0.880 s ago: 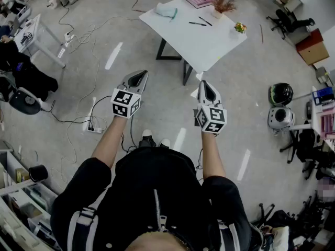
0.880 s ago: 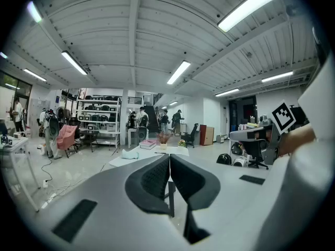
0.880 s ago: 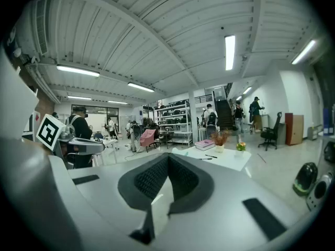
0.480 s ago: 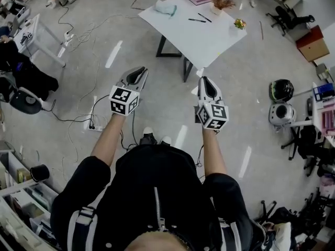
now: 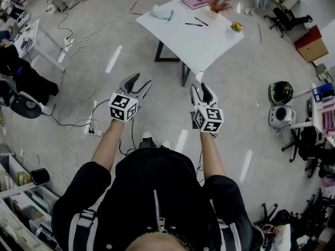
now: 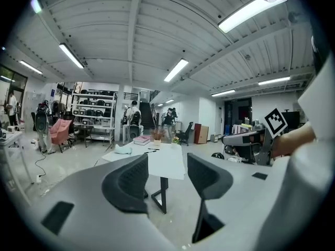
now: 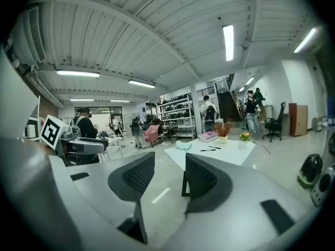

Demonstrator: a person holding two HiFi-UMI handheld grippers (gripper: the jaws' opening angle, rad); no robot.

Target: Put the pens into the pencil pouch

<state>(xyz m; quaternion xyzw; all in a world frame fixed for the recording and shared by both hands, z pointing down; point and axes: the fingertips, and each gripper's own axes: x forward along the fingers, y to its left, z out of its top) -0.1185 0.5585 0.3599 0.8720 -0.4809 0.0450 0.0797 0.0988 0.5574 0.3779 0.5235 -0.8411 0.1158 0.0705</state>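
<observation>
Two black pens (image 5: 194,23) lie on a white table (image 5: 204,43) far ahead of me, beside a pale teal pencil pouch (image 5: 162,12). I stand well back from the table, over bare floor. My left gripper (image 5: 139,79) and my right gripper (image 5: 199,87) are both held out in front of me, open and empty. In the left gripper view the left gripper (image 6: 167,163) frames the distant table (image 6: 170,163) and pouch (image 6: 123,150). In the right gripper view, the right gripper (image 7: 168,166) points toward the table (image 7: 230,153), pouch (image 7: 183,145) and pens (image 7: 209,149).
The table also holds a pink book (image 5: 194,0), a potted plant (image 5: 219,5) and a small flower piece (image 5: 236,27). A power strip with cables (image 5: 94,131) lies on the floor at left. Helmets (image 5: 280,93), desks and chairs stand at right, and shelving at lower left.
The jaws of both grippers stood together in the earlier frames and now stand apart. Both hands have drawn slightly back toward me.
</observation>
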